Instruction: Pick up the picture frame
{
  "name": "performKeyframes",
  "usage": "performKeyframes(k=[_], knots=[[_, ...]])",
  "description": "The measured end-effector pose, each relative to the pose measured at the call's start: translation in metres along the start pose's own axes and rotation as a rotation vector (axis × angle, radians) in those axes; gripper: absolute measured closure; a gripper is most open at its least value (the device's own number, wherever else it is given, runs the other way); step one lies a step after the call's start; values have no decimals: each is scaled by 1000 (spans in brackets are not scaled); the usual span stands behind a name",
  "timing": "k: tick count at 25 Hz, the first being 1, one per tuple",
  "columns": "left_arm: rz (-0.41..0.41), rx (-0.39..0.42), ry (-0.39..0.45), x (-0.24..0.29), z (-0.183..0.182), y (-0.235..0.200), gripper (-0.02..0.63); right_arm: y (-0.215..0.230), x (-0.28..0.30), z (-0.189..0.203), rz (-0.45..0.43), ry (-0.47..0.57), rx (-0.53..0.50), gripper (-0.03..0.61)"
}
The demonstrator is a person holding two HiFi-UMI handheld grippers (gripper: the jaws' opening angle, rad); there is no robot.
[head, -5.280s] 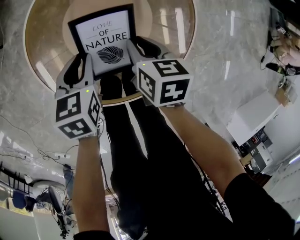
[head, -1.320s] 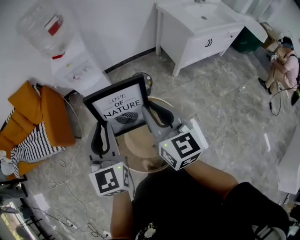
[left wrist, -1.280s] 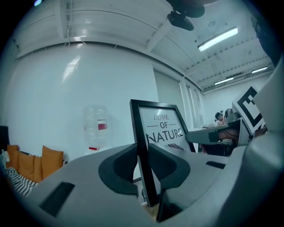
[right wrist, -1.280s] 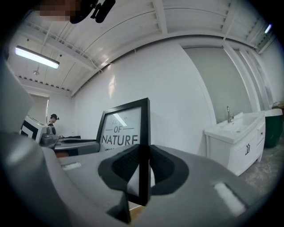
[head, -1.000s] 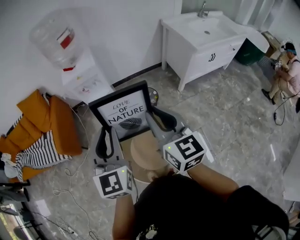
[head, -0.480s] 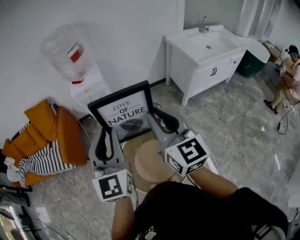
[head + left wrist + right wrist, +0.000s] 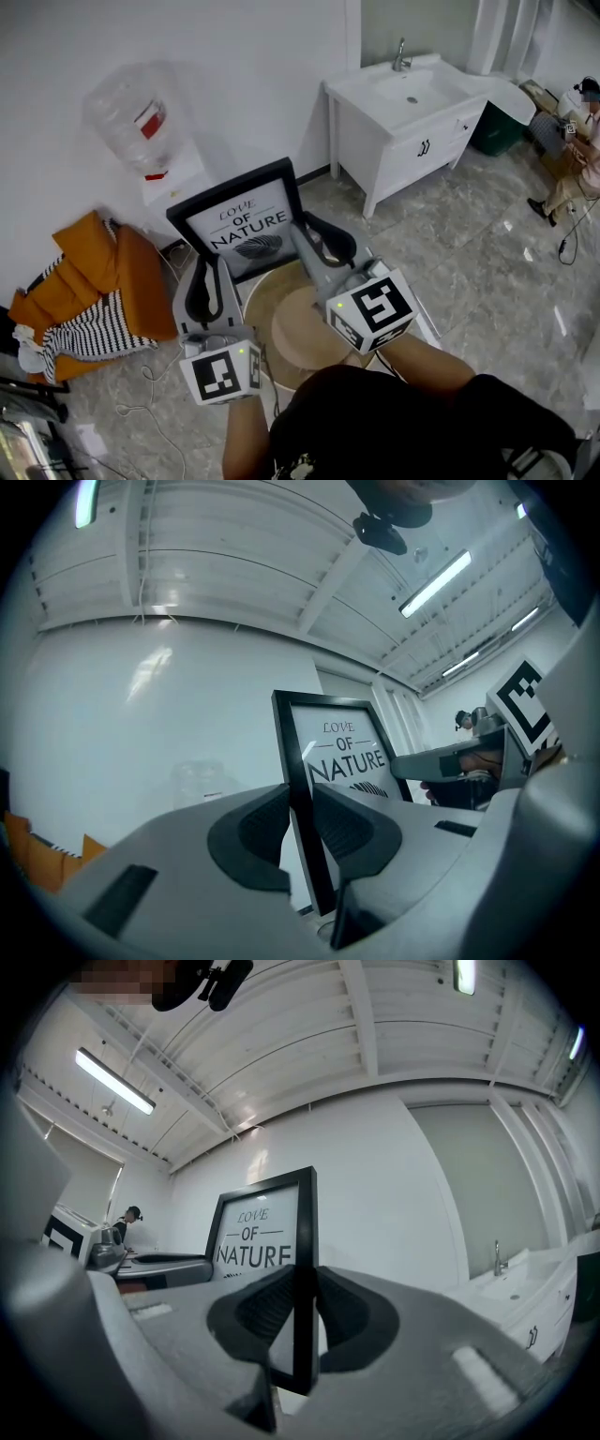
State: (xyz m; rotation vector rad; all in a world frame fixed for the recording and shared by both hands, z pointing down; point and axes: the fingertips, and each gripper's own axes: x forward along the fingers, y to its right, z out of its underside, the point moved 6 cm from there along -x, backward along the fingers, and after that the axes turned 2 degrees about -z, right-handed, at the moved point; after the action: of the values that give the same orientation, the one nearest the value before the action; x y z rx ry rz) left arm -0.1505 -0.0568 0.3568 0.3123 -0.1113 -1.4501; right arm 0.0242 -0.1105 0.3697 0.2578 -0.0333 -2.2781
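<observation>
Nearest first, head view:

- Grippers, two. Left gripper (image 7: 207,267): jaws partly closed, pads clamped on the left upright of the frame (image 7: 246,220). Right gripper (image 7: 307,230): jaws partly closed, pads clamped on the frame's right upright. The left gripper view (image 7: 300,810) and the right gripper view (image 7: 302,1309) each show the black moulding edge-on and pinched between the pads.
- Cubes (image 7: 372,309), two, one per gripper, with black-and-white square markers.
- Table (image 7: 298,330), one, round, wooden, directly below the grippers.
- Frame, one, black, upright, face toward the person, carried between the two grippers over the table's far rim. Print reads "LOVE OF NATURE" above a dark leaf motif; the same words can be read in both gripper views (image 7: 342,752) (image 7: 253,1232).
- Cable (image 7: 150,386), loose on the floor (image 7: 469,244) to the left.
- Cushions (image 7: 108,267), orange, count unclear, with one striped cloth (image 7: 89,330) across them.
- Dispenser (image 7: 174,183), one, white, against the wall behind the frame, topped by one clear bottle (image 7: 127,111) with a red label, too small to read.
- Vanity (image 7: 403,122), one, white, with one tap (image 7: 400,54).
- Bin (image 7: 495,127), one, green, beside the vanity.
- Person (image 7: 581,122), one, at the far right edge.
</observation>
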Motion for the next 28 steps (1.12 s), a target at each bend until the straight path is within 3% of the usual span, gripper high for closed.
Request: performKeyframes(k=[28], knots=[[-11,29,3,0,-3,1,535,-3,-4,1,15,29,-24,514]])
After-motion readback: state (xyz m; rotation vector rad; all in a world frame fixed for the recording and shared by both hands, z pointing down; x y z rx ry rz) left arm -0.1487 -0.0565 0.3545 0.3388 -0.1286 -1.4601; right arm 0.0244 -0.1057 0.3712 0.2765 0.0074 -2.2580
